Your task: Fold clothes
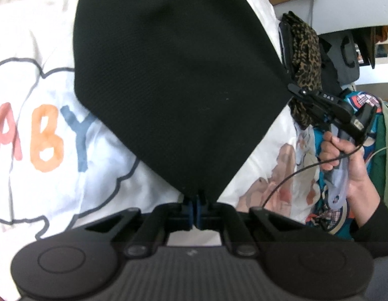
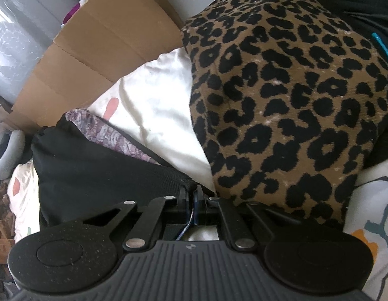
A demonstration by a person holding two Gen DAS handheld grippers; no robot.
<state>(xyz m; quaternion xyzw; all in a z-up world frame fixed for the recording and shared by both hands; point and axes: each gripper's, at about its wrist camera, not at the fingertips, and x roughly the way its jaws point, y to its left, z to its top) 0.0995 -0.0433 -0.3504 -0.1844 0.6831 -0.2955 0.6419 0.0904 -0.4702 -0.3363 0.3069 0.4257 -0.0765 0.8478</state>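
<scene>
Black cloth hides most of white printed sheet, spread taut over it. Left claw clamped on its near corner; right claw clamped on another corner, beside leopard-print garment.

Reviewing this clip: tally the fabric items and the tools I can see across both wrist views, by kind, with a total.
Black garment, pinched at two corners: 1
Leopard-print garment: 1
White printed bedding underneath: 1
Colourful patterned fabric near the hand: 1
Grippers: 2, the left gripper and right gripper, both shut on the black garment
Cardboard box: 1
Total: 7
</scene>
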